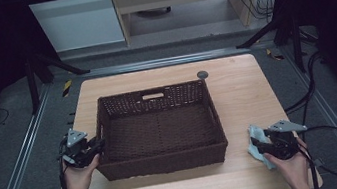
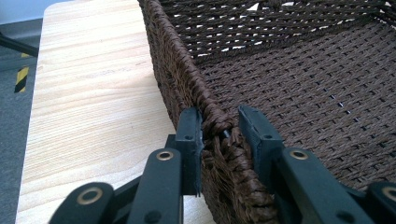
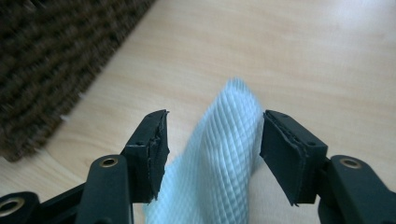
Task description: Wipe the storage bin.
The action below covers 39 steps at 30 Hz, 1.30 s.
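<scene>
Left tongs point(image 2: 219, 128): I have them pinched on the wicker basket point(image 2: 299, 88) wall at its 8 o'clock corner, to steady it.
Right tongs point(image 3: 212, 140): jaws spread apart, straddling the pale blue cloth point(image 3: 219, 163) without pressing it, ready to pinch.
Cloth: lying on the table point(image 1: 242, 93), at the basket's 4 o'clock.
Basket: empty, mid-table, probably where the cloth goes.

The left gripper point(image 1: 94, 147) is black, with a grey three-cornered plate on top. The right gripper point(image 1: 260, 147) is black too, with the same kind of grey plate and a black cable that loops away behind it. Up close, each gripper has two flat black jaws on thick black arms. Round brass-coloured rings sit in the arms, with small screws near the tips. The person's forearms are bare.
</scene>
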{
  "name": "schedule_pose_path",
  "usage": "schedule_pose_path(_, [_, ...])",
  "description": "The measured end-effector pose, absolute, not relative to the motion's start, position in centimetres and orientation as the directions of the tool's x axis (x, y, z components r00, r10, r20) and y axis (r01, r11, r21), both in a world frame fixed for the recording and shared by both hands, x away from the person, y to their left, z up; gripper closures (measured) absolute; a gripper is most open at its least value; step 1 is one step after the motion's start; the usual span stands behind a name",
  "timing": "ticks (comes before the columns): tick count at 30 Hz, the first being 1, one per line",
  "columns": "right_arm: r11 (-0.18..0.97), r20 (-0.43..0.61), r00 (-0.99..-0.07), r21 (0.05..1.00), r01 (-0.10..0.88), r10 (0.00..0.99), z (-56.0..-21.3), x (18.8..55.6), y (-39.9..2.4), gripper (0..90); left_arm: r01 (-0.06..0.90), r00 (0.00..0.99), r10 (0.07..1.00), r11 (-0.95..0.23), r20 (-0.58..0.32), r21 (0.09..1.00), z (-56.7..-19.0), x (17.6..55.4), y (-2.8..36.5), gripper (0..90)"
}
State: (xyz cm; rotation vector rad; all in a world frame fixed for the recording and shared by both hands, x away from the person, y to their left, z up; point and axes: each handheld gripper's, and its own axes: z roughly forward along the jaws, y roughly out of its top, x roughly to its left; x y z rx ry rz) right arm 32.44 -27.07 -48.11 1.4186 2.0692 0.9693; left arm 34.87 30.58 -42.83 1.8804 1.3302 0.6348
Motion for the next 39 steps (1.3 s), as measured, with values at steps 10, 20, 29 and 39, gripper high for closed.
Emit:
schedule_pose_path(10, [0.268,0.036,-0.407,0.7,0.662,0.913,-49.1,32.5,-27.1,57.9,0.577,0.343,0.939,-0.195,-0.018,0.793,-42.8,34.9,30.6,69.3])
schedule_pose_path(20, [0.29,0.048,-0.431,0.672,0.682,0.901,-48.8,32.9,-26.9,78.6,0.572,0.348,0.937,-0.182,-0.035,0.799,-42.8,35.0,30.7,69.7])
schedule_pose_path(29, [0.254,0.077,-0.47,0.76,0.598,0.879,-47.2,33.7,-27.2,78.9,0.563,0.349,0.937,-0.187,-0.027,0.805,-42.9,34.8,30.6,70.2])
schedule_pose_path(39, [0.201,0.104,-0.483,0.818,0.539,0.87,-45.8,34.2,-27.0,78.9,0.556,0.351,0.936,-0.2,-0.01,0.807,-42.8,34.1,30.2,70.3])
